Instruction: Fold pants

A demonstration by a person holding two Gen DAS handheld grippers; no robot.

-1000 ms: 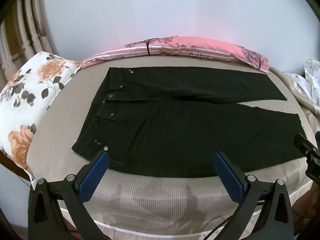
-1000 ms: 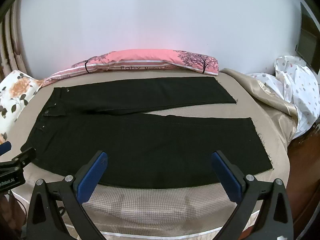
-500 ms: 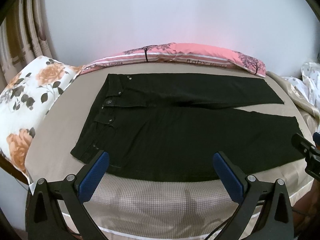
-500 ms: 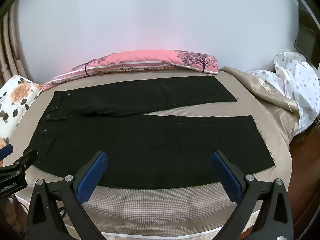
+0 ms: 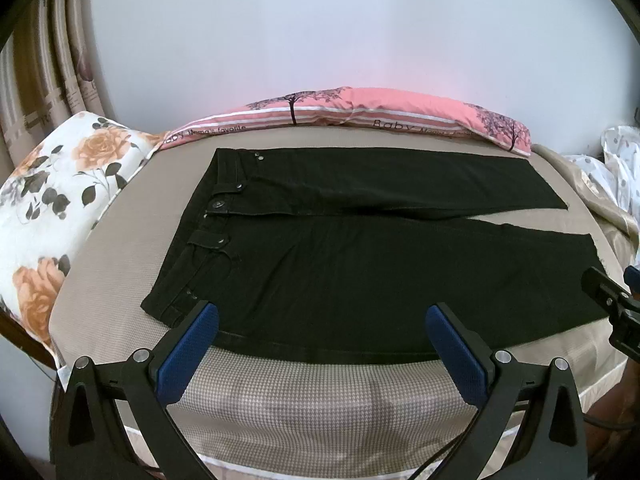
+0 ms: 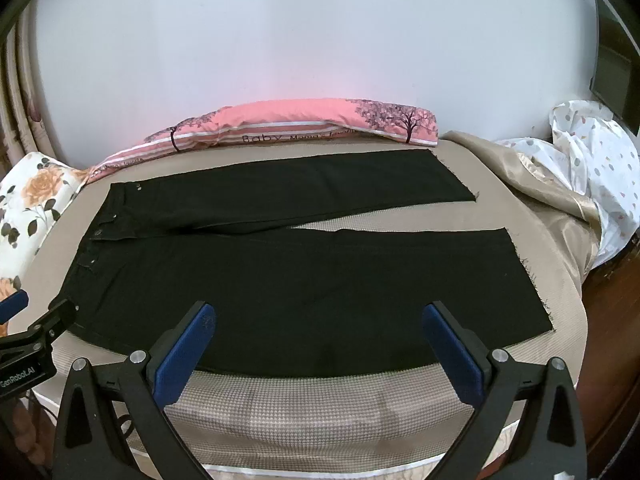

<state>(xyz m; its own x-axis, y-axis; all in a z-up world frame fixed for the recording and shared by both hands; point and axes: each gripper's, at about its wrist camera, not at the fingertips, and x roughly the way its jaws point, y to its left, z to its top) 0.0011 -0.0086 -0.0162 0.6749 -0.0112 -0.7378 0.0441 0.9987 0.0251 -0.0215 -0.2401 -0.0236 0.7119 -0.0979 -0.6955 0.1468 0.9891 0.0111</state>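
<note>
Black pants [image 5: 360,256] lie flat on the bed, waistband to the left and both legs stretched to the right with a narrow gap between them. In the right wrist view the pants [image 6: 304,280] fill the middle of the bed. My left gripper [image 5: 320,320] hovers open over the near edge of the front leg, close to the waist. My right gripper [image 6: 316,320] is open too, above the near hem side of that leg. Neither holds anything. The right gripper's finger [image 5: 608,300] shows at the far right of the left wrist view.
A beige checked bed cover [image 5: 320,404] lies under the pants. A pink bolster [image 5: 360,116] runs along the wall. A floral pillow [image 5: 52,200] sits at left. A crumpled dotted sheet and tan blanket [image 6: 576,184] lie at right.
Both grippers have tilted slightly, so the pants sit a little lower in each view. The pants have not moved and both grippers stay open.
</note>
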